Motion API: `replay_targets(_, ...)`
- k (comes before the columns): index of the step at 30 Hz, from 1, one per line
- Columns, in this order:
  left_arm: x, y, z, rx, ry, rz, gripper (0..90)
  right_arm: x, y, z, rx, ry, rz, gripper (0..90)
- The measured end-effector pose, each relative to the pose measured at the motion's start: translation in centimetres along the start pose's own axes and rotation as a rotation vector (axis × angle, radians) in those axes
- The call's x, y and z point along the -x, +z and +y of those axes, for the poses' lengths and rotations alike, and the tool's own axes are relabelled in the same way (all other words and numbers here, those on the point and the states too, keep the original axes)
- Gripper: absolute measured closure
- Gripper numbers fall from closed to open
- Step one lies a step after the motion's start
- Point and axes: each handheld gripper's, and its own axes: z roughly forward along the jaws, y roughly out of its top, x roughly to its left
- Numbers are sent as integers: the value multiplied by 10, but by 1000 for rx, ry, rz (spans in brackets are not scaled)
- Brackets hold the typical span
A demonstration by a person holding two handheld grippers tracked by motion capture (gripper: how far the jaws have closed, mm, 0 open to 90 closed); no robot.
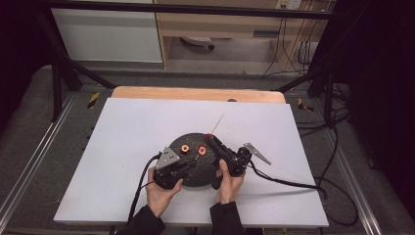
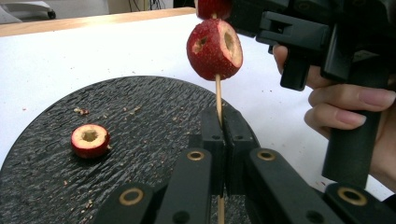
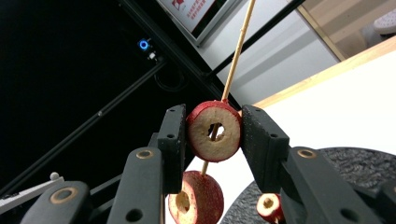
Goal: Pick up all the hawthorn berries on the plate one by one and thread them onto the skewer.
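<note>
1. Overhead, both my grippers work above the black slate plate on the near table.
2. Left gripper clenches the skewer, steadying it.
3. Right gripper grasps a hawthorn slice, threading it on; another hawthorn slice waits.

A lab: black frame rig, trailing cables (floor-level).

left hand-held gripper clamped, right hand-held gripper clamped

Even overhead light brightens the white table, while the room's far corners sink into darkness. Shadows stay soft. Both gripper views are sharp up close, hazier behind, with slight edge stretching.
</note>
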Motion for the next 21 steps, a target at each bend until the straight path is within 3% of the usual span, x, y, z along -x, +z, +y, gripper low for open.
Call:
replay_targets(7, -3, -1, -1, 2, -1, -6, 882, 0, 0, 2, -32, -17, -2, 612)
replay_targets(9, -4, -3, -2, 2, -5, -12, 882, 0, 0, 3, -56, -19, -6, 536)
replay_targets(15, -10, -11, -3, -6, 10, 3, 882, 0, -2, 15, -151, -115, -28, 340)
replay_targets(16, -12, -13, -4, -10, 13, 7, 882, 0, -2, 15, -151, -115, -28, 340)
replay_targets(17, -13, -16, -5, -16, 20, 10, 882, -1, -5, 16, -181, -159, -52, 281)
replay_targets(21, -22, -24, -12, -54, 35, 23, 881, 2, -6, 15, -270, -208, -65, 170)
